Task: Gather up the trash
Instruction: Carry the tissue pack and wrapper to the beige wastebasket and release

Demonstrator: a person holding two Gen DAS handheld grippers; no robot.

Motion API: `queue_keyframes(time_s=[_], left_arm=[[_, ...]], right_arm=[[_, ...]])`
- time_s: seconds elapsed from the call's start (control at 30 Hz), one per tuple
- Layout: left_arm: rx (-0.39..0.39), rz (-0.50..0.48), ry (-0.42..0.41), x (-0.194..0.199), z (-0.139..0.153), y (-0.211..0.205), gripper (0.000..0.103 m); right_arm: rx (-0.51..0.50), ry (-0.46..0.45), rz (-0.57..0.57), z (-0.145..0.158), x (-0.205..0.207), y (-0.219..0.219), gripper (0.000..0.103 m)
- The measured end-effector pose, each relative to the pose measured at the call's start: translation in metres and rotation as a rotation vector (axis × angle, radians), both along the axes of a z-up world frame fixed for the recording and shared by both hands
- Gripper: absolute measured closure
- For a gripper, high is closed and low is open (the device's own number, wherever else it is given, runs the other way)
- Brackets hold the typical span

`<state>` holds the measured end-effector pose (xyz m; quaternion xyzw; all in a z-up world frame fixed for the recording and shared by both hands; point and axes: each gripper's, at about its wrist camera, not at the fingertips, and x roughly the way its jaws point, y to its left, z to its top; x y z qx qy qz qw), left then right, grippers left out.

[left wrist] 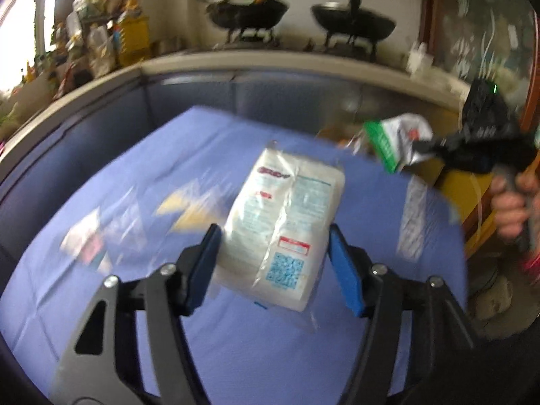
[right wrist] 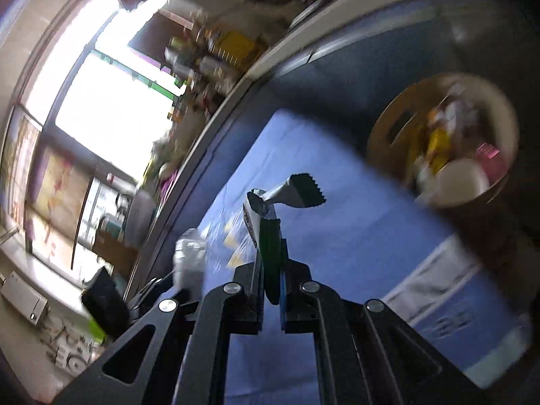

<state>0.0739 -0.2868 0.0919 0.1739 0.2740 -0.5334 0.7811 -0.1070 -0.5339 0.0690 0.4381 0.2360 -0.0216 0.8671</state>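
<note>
The left gripper (left wrist: 273, 263) hangs over the blue tablecloth (left wrist: 236, 354) with its blue-padded fingers (left wrist: 344, 270) spread wide, one on each side of a white printed packet (left wrist: 283, 222) with a blue QR square — whether the pads touch the packet cannot be told through the motion blur. Left of the packet lie a few blurred clear and yellow wrappers (left wrist: 189, 209) and a pinkish scrap (left wrist: 87, 243), all on the cloth. To the packet's right the right gripper (right wrist: 271, 280) is closed tight on a crumpled green-and-silver foil wrapper (right wrist: 287, 195), held clear of the cloth near the table's far-right edge. Beyond that edge stands a round tan bin (right wrist: 381, 131) already holding yellow, pink and white rubbish — well apart from the packet.
</note>
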Motion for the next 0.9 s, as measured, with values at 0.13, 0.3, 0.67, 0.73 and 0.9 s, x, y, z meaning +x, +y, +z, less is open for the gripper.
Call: queue_keyframes(time_s=[0.13, 0.3, 0.67, 0.73, 0.9], left_arm=[[-0.016, -0.07, -0.002, -0.015, 0.021, -0.071, 0.041], [0.024, -0.13, 0.042, -0.028, 0.021, -0.176, 0.04], [0.171, -0.041, 0.152, -0.014, -0.038, -0.295, 0.028], [0.202, -0.02, 0.168, -0.012, -0.048, -0.301, 0.02], [0.214, 0.007, 0.179, -0.011, -0.051, -0.3, 0.018]], right_arm=[[-0.037, -0.028, -0.116, 0.009, -0.034, -0.048, 0.098], [-0.124, 0.003, -0.202, 0.011, -0.05, -0.092, 0.098], [-0.199, 0.228, -0.142, -0.056, -0.002, -0.135, 0.096], [-0.223, 0.272, -0.132, -0.063, 0.008, -0.137, 0.086], [-0.28, 0.303, -0.17, -0.061, 0.011, -0.138, 0.037]])
